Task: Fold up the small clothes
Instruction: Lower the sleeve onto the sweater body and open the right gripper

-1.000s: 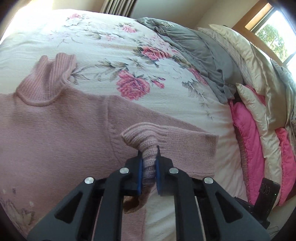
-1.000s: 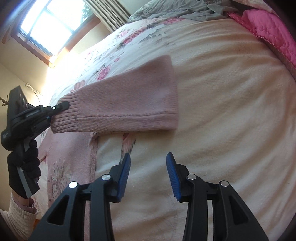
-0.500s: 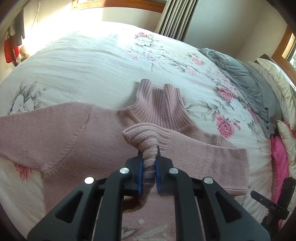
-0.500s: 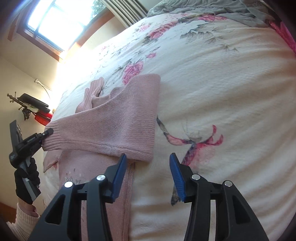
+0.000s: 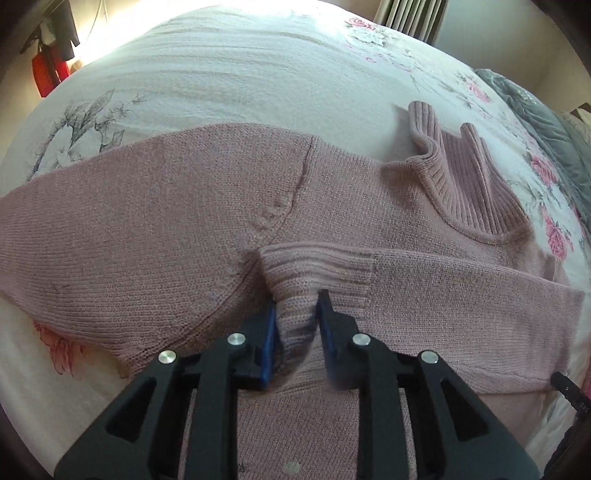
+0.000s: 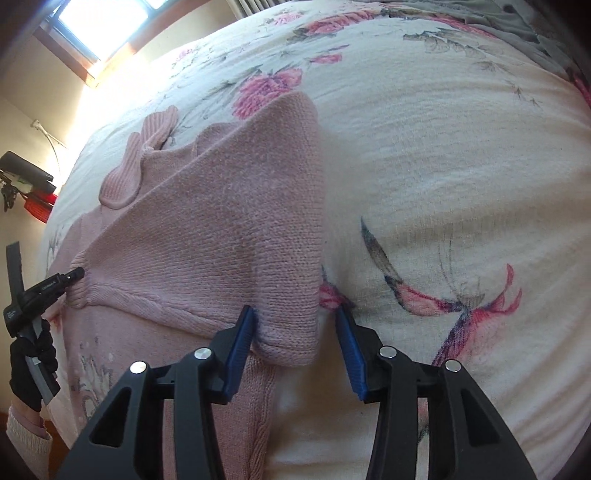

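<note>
A pink knit sweater (image 5: 155,221) lies flat on the floral bedspread (image 5: 229,74), its ribbed turtleneck collar (image 5: 461,173) pointing away. One sleeve (image 5: 461,295) is folded across the body. My left gripper (image 5: 296,321) is shut on that sleeve's ribbed cuff (image 5: 314,269), low over the chest. In the right wrist view the left gripper (image 6: 74,275) shows at the far left, held by a gloved hand (image 6: 31,365). My right gripper (image 6: 293,314) stands open, its blue pads (image 6: 242,332) straddling the corner of the sleeve's folded edge (image 6: 291,339).
A grey blanket (image 5: 554,122) lies at the bed's far right. A red object (image 5: 48,70) hangs on the wall past the bed's left edge. A bright window (image 6: 99,22) sits behind the bed. Bare bedspread (image 6: 443,166) stretches right of the sweater.
My left gripper carried the cuff leftward across the sweater's body and lowered it onto the chest. My right gripper advanced until the sleeve's folded corner sits between its open fingers.
</note>
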{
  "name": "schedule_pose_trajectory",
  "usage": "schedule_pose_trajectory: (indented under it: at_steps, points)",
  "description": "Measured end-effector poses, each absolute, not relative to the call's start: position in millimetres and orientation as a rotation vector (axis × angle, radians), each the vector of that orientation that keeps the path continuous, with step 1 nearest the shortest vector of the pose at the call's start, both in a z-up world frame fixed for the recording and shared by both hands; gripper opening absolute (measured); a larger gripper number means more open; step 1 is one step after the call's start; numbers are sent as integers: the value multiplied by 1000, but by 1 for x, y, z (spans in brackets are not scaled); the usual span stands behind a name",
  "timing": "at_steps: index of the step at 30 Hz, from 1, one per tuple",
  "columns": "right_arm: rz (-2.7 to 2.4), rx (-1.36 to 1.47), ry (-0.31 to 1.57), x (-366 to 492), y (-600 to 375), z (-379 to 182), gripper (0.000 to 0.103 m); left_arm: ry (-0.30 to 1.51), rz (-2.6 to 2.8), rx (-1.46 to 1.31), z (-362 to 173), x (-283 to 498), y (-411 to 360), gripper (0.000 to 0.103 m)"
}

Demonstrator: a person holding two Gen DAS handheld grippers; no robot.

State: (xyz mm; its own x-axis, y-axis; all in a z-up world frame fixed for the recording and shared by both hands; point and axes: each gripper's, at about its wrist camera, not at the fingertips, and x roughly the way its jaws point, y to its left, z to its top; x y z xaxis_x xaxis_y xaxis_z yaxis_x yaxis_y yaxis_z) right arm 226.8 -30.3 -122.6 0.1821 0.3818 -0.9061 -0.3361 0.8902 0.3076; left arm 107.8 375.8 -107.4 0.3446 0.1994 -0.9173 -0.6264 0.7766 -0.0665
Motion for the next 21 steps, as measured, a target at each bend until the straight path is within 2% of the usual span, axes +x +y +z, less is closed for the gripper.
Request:
schedule_pose_trajectory:
  at_steps: [5,8,13,17,19,20,21]
  points:
    - [569,69,1179,214,-23,-83,50,964,585,-388,-64,91,367,22]
    - [592,48,1216,212,2,-92,51,1021,492,-392,-77,107,354,22]
    - [513,67,1299,218,14,-132,51,1148,439,-433,-134,123,355,23]
    - [490,22,1275,210,29,-114,53,1099,396,-458,-113,105,364,23]
    - [544,32,1259,197,41,-100,55,1061,406,-485,-95,79,380,43]
    - [568,31,1256,190,48,-94,59,1044,430,-500,-89,63,392,58]
    - [587,20,1255,183,57,-90,62,1032,458,-513,-83,45,405,64]
